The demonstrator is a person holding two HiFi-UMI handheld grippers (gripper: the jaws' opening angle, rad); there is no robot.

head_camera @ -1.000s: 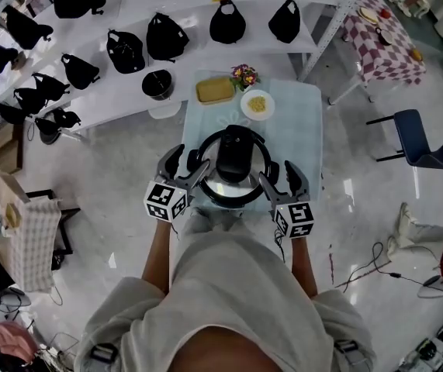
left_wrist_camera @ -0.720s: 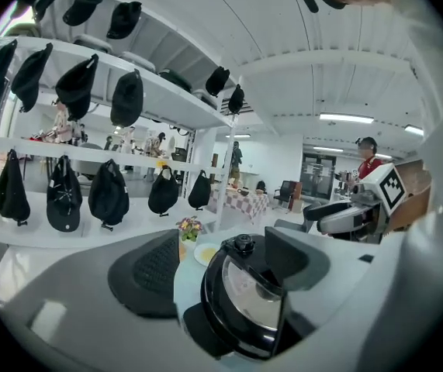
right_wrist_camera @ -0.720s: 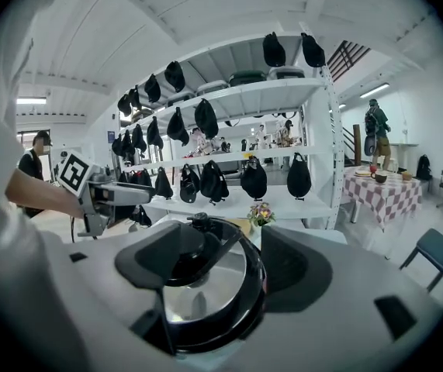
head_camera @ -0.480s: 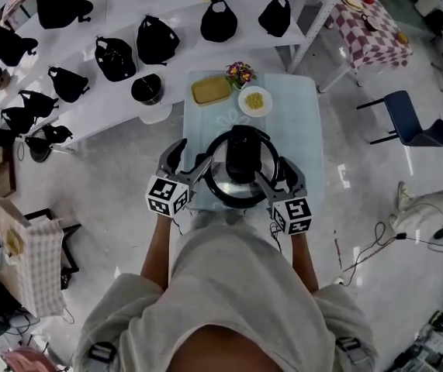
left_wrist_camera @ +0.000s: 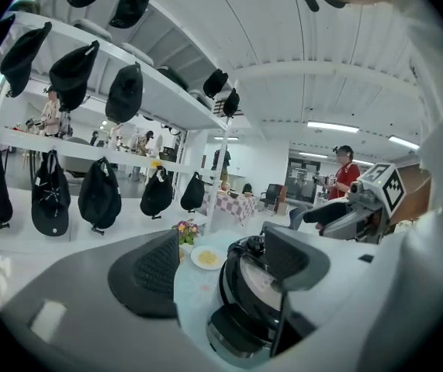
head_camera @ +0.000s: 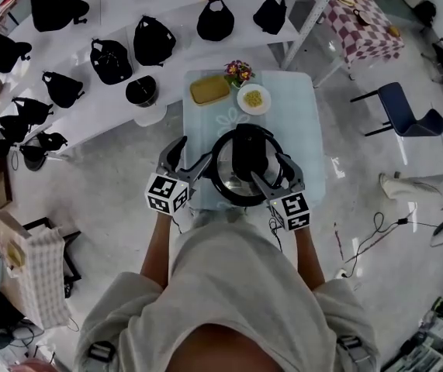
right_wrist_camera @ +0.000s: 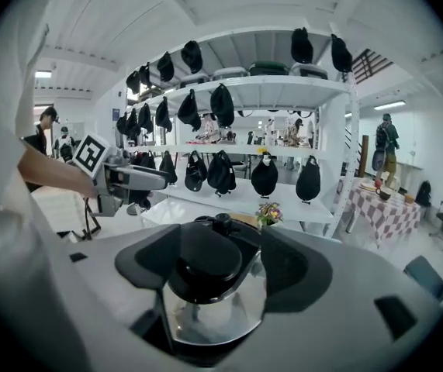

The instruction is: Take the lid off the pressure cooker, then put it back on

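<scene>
So both grippers are loose right now, jaws spread and not clamped on anything. The left gripper sits at the pressure cooker with the pot just off its right jaw. The right gripper has the lid's black handle showing between its open jaws. The lid is on the pot, dead ahead on the table.
</scene>
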